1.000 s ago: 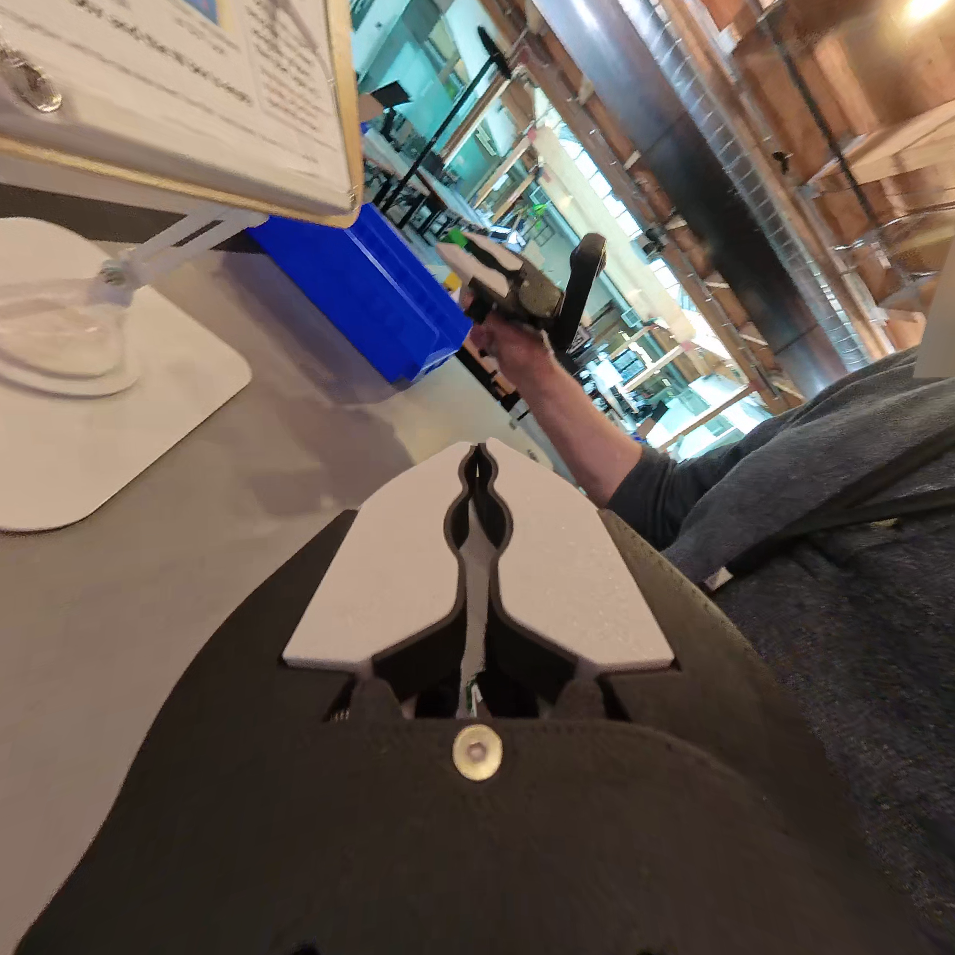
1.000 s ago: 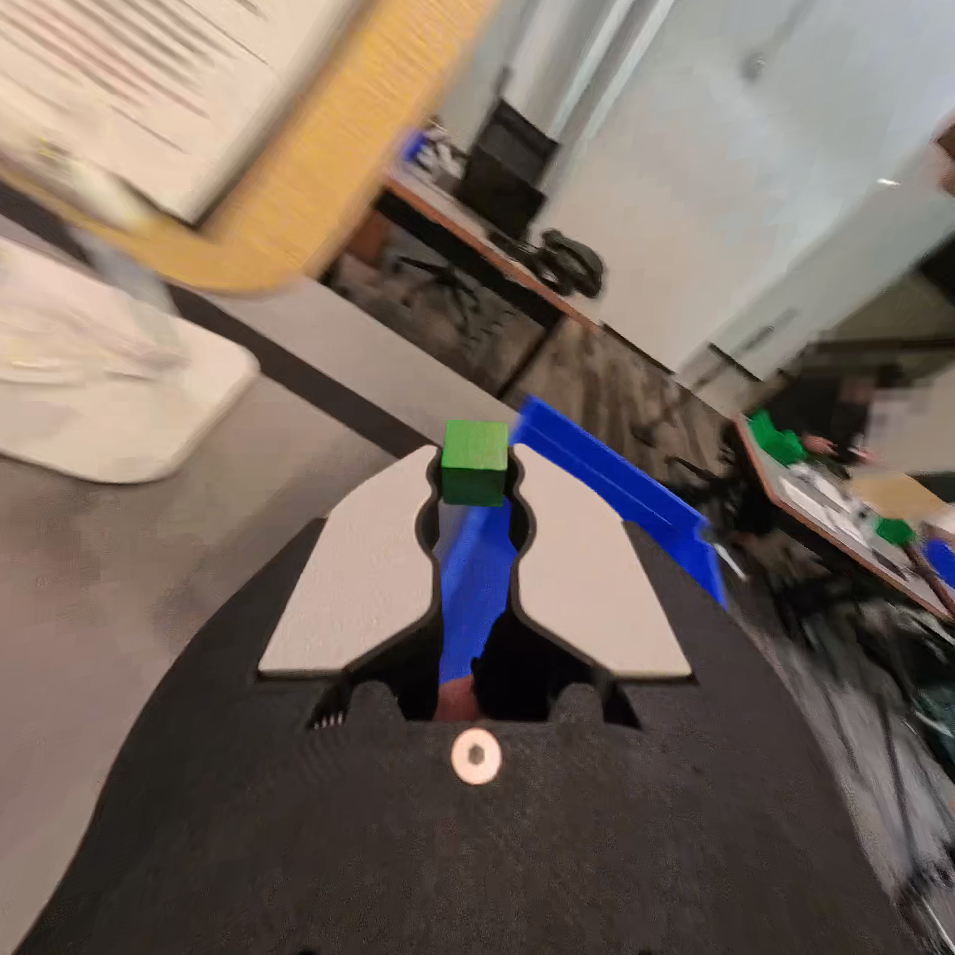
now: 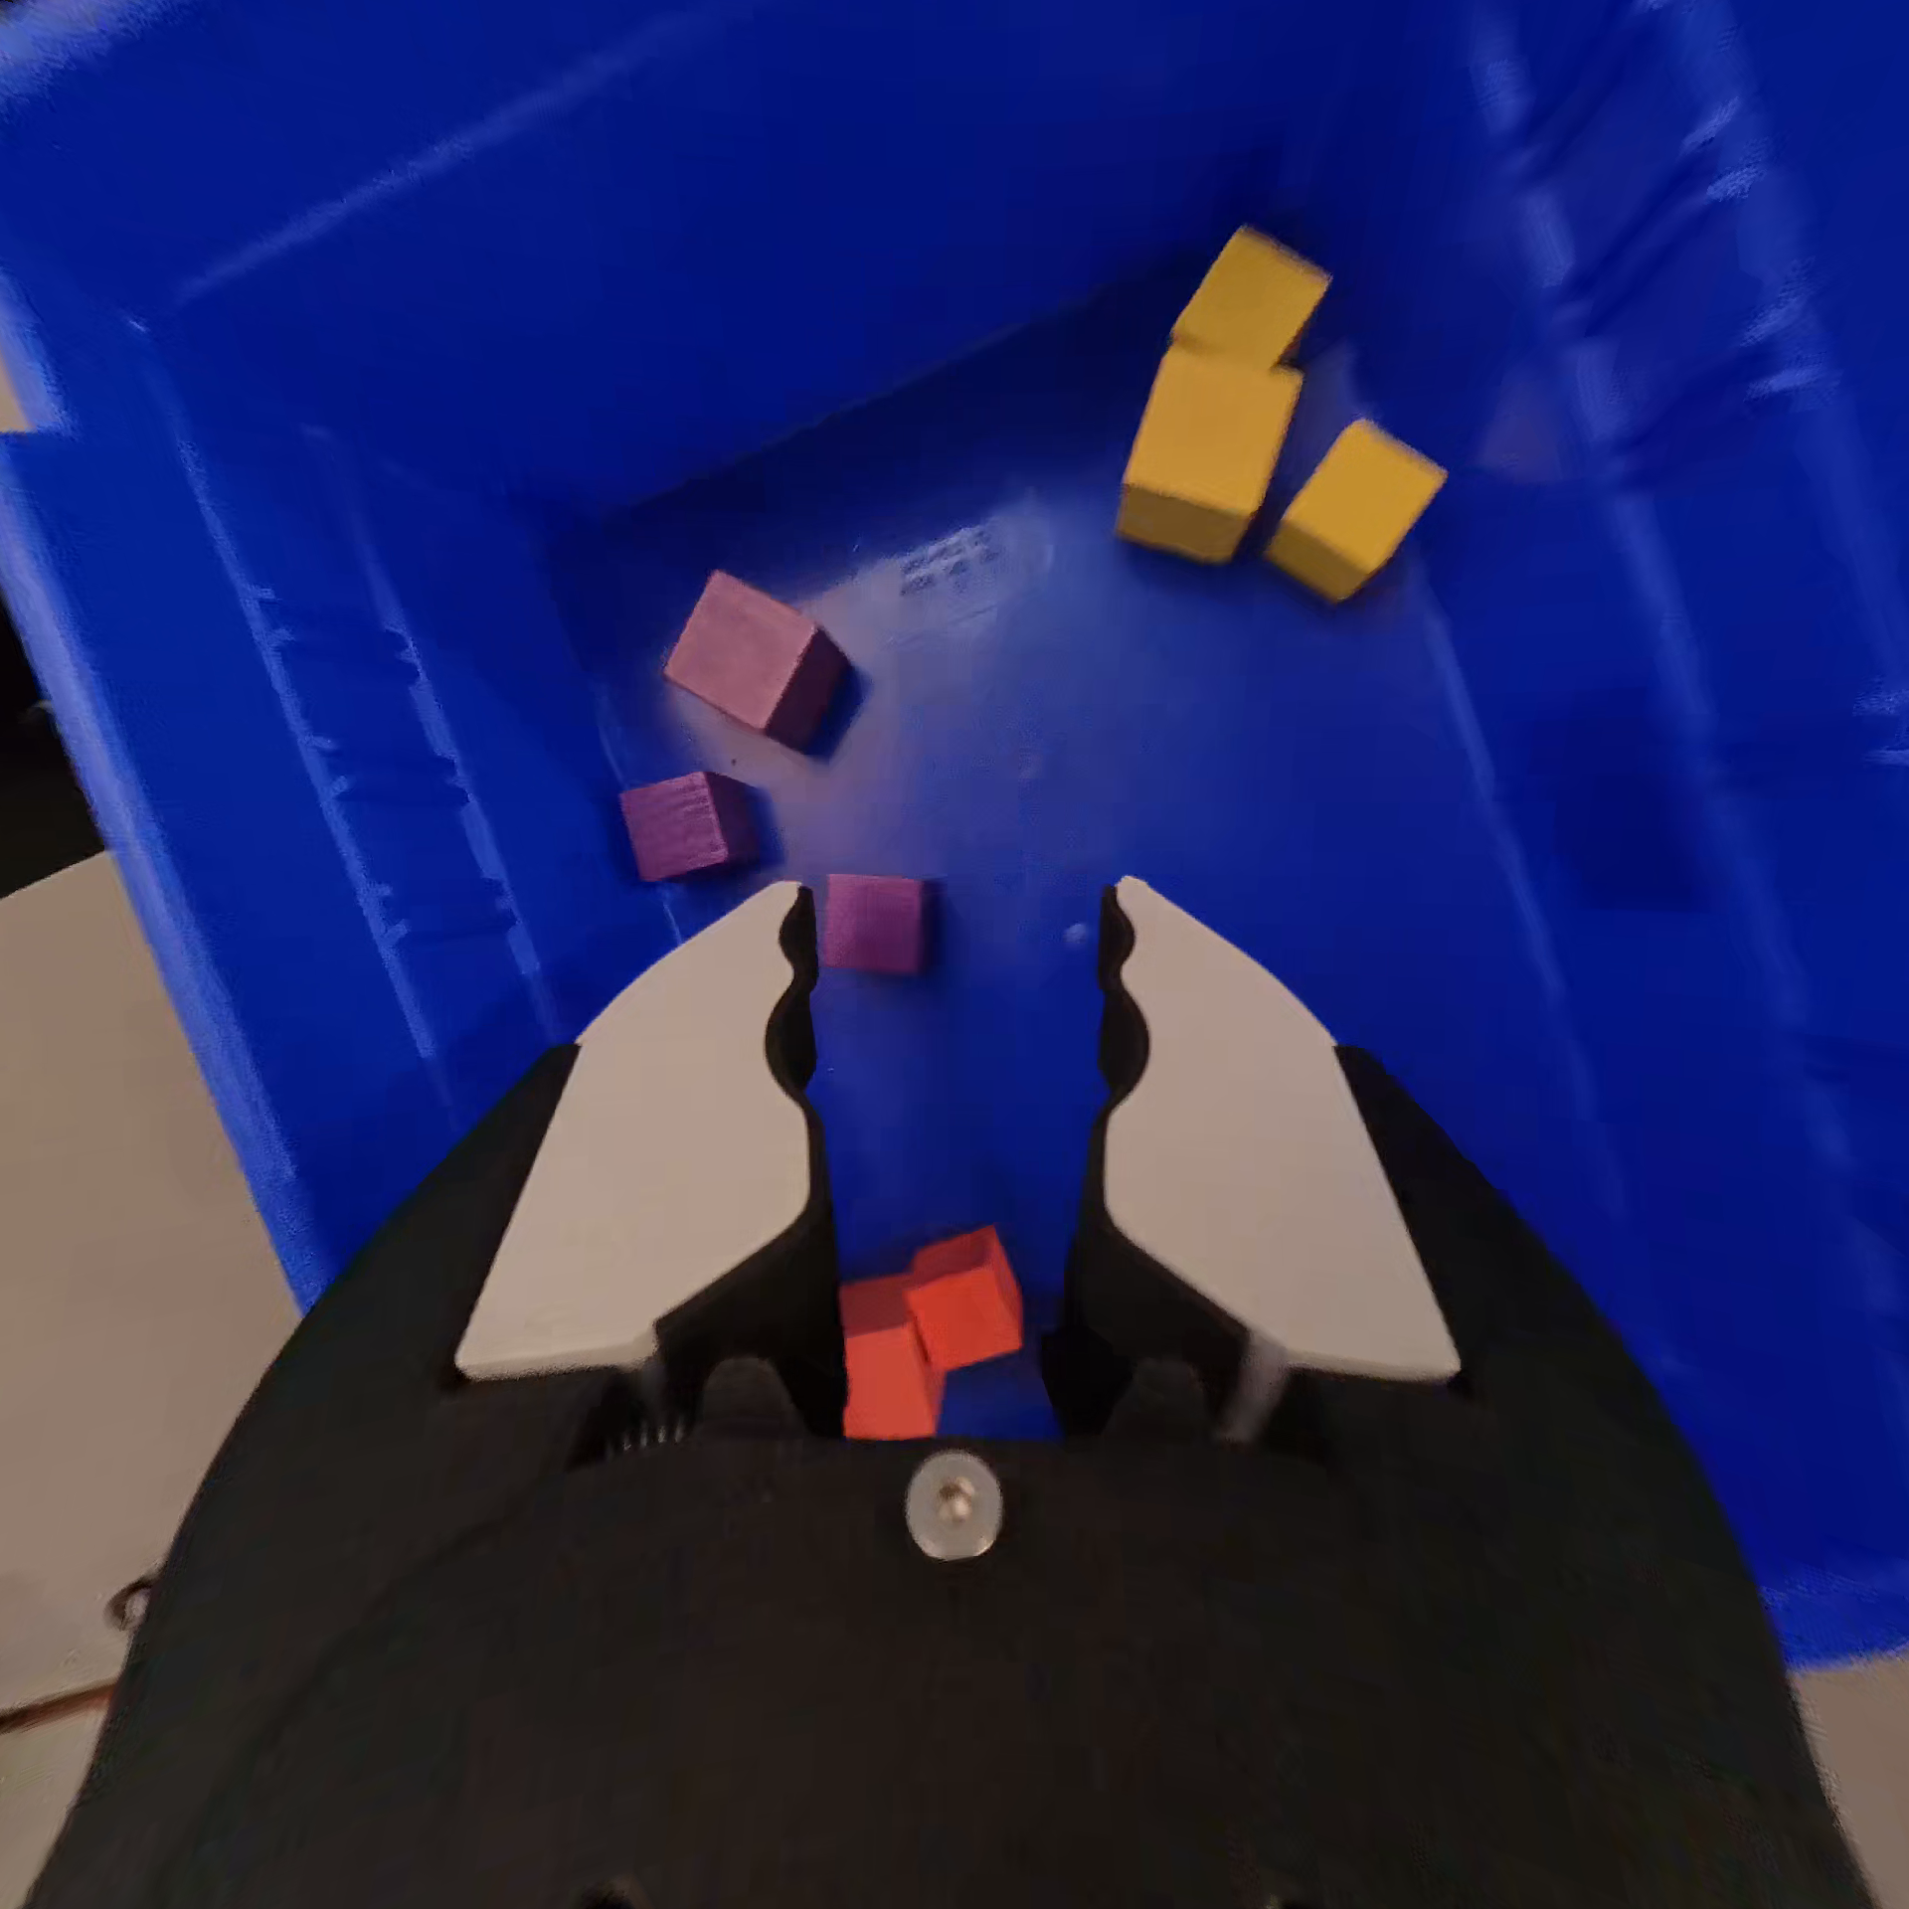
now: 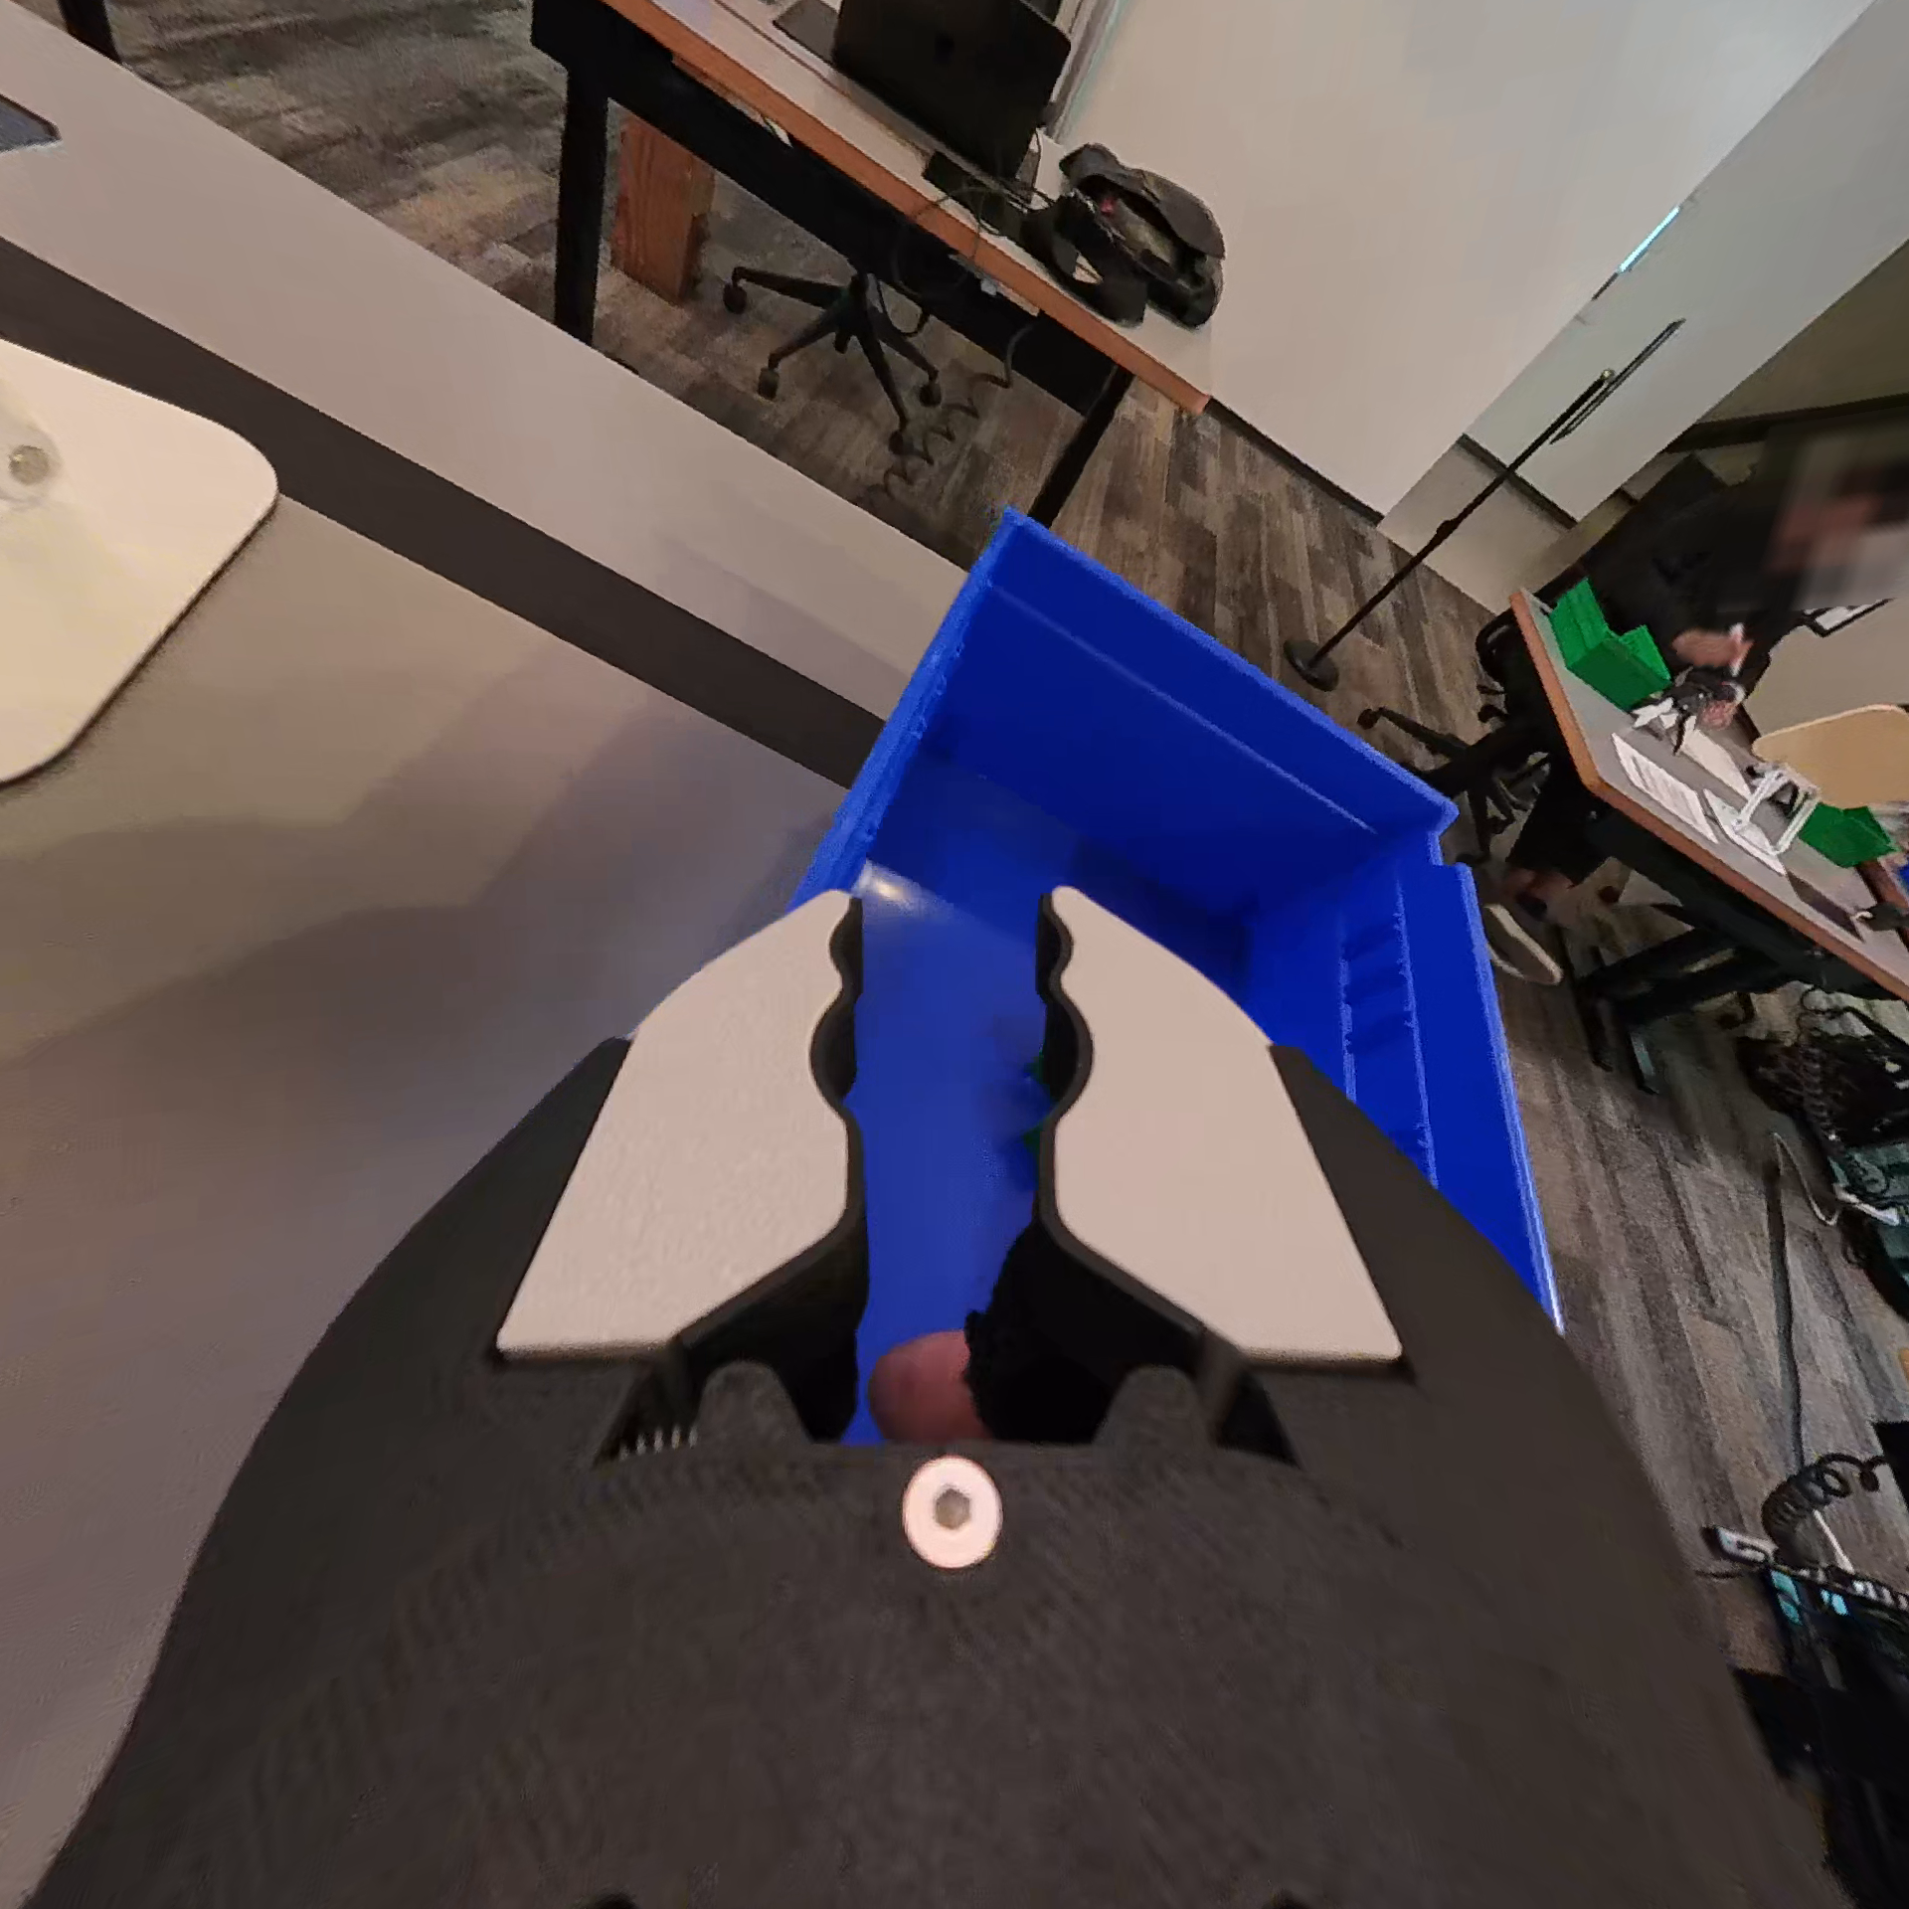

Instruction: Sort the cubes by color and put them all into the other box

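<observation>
Cubes everywhere down in the blue bin [image 3: 413,310], and the left gripper [image 3: 959,909] hangs right over them with its jaws spread wide, gripping nothing. One purple cube [image 3: 876,922] lies on the bin floor between the fingertips, just beside the left pad, with clear space to the right pad, so it is loose, not held. Two more purple cubes [image 3: 687,824] [image 3: 754,659] sit farther along the left wall. Far right, three yellow cubes [image 3: 1203,455] huddle together, touching. Nearest of all, two orange-red cubes [image 3: 930,1327] show through the gap at the base of the fingers, pressed against each other.

Over to the right gripper [image 4: 950,909]: jaws partly apart above a second blue bin [image 4: 1188,744] at the table's [image 4: 310,930] far right edge. Only blue floor shows between its tips, no cube in its hold. A sliver of green [image 4: 1033,1074] peeks out just behind the right finger, too hidden to tell what it is. A white stand base [image 4: 114,537] rests on the table at far left.
</observation>
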The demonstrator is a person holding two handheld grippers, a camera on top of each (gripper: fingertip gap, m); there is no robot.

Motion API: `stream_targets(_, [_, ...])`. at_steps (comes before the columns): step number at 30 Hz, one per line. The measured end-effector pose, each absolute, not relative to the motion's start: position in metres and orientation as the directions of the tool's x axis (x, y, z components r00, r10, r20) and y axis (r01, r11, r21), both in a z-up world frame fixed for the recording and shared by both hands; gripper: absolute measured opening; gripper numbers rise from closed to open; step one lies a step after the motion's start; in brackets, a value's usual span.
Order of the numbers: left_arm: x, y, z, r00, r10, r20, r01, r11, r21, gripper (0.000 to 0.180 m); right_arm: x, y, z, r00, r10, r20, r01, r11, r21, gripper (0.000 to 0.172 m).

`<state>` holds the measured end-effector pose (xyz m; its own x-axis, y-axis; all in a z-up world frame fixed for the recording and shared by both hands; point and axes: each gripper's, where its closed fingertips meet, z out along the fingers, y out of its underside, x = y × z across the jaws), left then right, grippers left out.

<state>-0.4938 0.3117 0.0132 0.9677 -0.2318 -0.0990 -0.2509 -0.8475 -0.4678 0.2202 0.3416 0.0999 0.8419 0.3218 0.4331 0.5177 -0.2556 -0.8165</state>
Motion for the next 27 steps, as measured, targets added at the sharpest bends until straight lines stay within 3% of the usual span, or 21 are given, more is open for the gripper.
stream_targets(5, [-0.510, 0.314, -0.027, 0.969, -0.214, -0.123, -0.242, -0.923, -0.298, 0.052, 0.213, 0.333, 0.101, 0.828, 0.340, 0.445, 0.536, -0.253, -0.805, 0.032])
stream_targets(7, [-0.507, 0.318, -0.029, 0.977, -0.195, -0.079, -0.211, -0.920, -0.330, 0.025, 0.211, 0.331, 0.102, 0.823, 0.345, 0.452, 0.544, -0.246, -0.802, 0.032])
stream_targets(13, [-0.503, 0.312, -0.027, 0.981, -0.177, -0.073, -0.191, -0.921, -0.341, 0.024, 0.198, 0.328, 0.120, 0.804, 0.346, 0.483, 0.563, -0.184, -0.806, 0.030])
stream_targets(21, [-0.459, 0.298, 0.031, 0.967, -0.171, 0.189, -0.033, -0.818, -0.574, 0.024, 0.101, 0.287, 0.180, 0.690, 0.496, 0.527, 0.543, 0.126, -0.830, 0.035])
stream_targets(27, [-0.372, 0.266, 0.119, 0.757, -0.368, 0.540, 0.191, -0.665, -0.722, 0.023, -0.047, 0.210, 0.198, 0.458, 0.734, 0.501, 0.388, 0.342, -0.856, 0.048])
